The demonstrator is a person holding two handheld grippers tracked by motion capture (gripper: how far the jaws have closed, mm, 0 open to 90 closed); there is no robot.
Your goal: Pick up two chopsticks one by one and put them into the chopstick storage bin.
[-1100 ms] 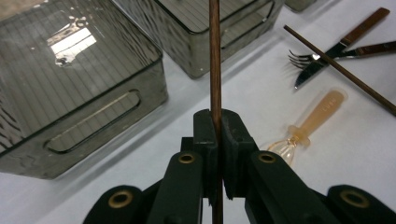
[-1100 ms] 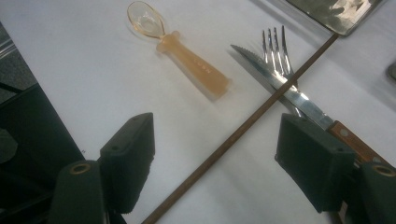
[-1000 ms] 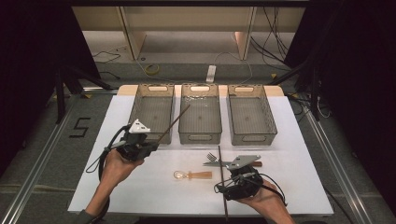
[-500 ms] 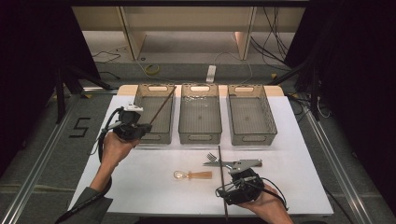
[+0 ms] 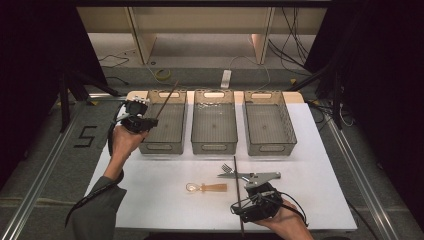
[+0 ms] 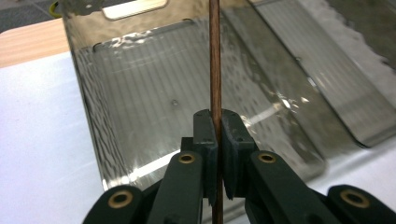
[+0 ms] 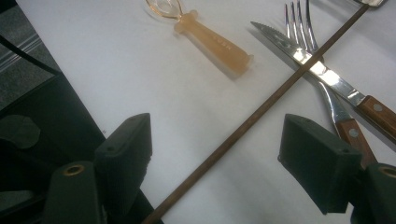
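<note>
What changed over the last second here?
The left tongs, shut on a chopstick, carried it from the mat's near left up to the left bin. The right tongs have just been opening, the second chopstick lying loose between them. Fork, knife and small spoon stayed put.

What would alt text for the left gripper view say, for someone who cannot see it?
The left tool, two black jaws, is shut on a thin brown wooden stick that runs straight up the picture. Behind it stands a smoky transparent plastic bin on a white table.
</note>
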